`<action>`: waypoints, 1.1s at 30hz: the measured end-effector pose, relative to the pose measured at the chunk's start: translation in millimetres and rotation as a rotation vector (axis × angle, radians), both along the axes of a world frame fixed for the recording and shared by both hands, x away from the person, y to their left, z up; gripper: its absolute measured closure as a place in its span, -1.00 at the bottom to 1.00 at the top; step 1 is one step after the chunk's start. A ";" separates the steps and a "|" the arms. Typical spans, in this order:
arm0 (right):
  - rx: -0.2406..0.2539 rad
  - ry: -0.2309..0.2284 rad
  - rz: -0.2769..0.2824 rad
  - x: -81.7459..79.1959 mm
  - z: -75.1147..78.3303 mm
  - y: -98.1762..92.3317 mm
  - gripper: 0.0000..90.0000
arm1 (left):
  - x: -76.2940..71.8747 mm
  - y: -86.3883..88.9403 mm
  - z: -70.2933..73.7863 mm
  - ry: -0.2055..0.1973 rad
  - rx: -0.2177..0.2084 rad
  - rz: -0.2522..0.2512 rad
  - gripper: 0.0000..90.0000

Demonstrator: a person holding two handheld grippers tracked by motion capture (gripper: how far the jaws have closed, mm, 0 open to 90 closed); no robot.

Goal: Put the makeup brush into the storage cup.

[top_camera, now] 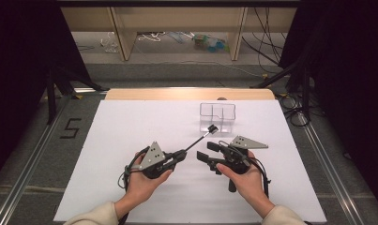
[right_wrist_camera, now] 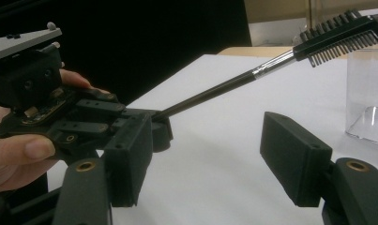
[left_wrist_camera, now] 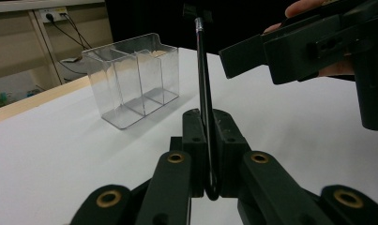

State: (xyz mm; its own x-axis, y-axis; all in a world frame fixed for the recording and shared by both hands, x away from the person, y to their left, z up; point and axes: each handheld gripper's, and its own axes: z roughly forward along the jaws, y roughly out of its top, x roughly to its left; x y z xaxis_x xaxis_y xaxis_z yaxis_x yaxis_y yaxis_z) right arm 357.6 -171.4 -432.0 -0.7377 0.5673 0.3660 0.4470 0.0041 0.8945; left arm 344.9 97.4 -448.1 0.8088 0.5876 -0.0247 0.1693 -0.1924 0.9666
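The left claw (top_camera: 181, 153) is clenched on the handle end of the slim black comb-headed brush (top_camera: 199, 139), angling its head toward the clear plastic divided container (top_camera: 217, 116) on the white desk (top_camera: 130, 136). The right claw (top_camera: 209, 153) stands released, empty, beside it.

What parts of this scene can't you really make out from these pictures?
- Brush handle end: hidden between the left gripper pads, left gripper view.
- Clear organizer: cut off by the right edge, right gripper view.
- Clutter on the floor: too small and blurred, high view.
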 end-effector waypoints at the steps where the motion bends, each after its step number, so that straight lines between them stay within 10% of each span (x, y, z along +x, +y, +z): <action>1: 0.001 0.002 0.000 0.0 0.0 0.6 -0.21 | 0.0 -0.1 0.1 -0.001 0.000 -0.001 0.89; 33: 0.051 0.017 -0.027 9.7 -0.6 6.0 -0.24 | -0.1 -1.6 -0.6 -0.002 0.006 -0.009 0.89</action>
